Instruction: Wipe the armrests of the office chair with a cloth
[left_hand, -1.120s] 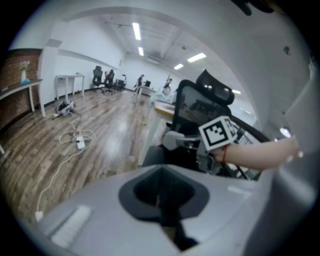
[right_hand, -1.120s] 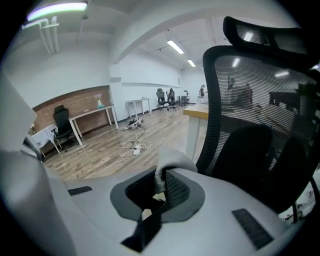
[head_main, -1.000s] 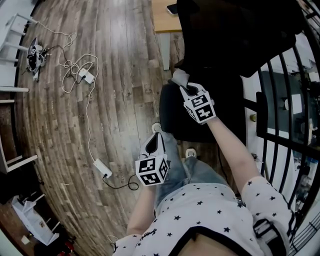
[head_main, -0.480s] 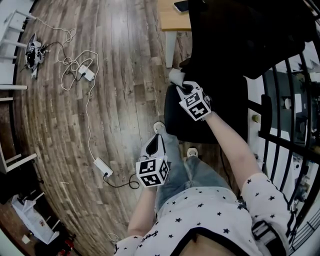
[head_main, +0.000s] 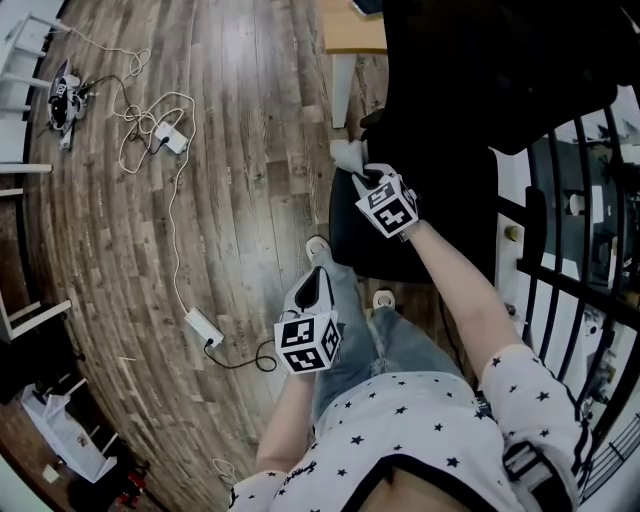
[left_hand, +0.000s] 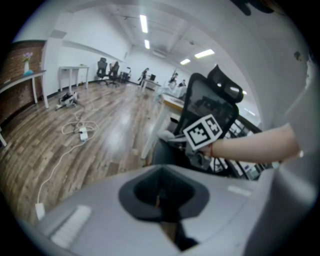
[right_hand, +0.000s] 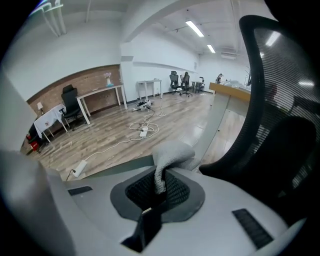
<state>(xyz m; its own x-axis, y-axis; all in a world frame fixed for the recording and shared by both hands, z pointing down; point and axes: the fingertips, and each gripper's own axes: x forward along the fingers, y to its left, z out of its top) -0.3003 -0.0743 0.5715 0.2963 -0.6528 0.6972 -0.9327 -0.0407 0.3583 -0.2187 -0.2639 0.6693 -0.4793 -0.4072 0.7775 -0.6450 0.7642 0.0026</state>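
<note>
Right hand-held gripper (right_hand: 159, 192) is clamped narrow on a grey cloth (right_hand: 172, 151): a twisted strip is pinched between the jaws, the rest bunched just past the tips. In the head view the cloth (head_main: 349, 154) sits at the left edge of the black office chair (head_main: 420, 235), with the right hand-held gripper (head_main: 366, 178) over the seat edge and the arm stretched out. Can't tell whether the cloth touches an armrest, since the chair is all black there and the armrest outline is lost. The mesh backrest (right_hand: 280, 95) fills the right of the right gripper view, cut off by the frame. Left hand-held gripper (left_hand: 162, 200) has its jaws together with nothing between them. In the head view the left hand-held gripper (head_main: 316, 285) hangs low by the person's leg, apart from the chair, above the wood floor (head_main: 230, 200). A white cable (head_main: 165, 140) lies loose on the floor, well apart from the chair
</note>
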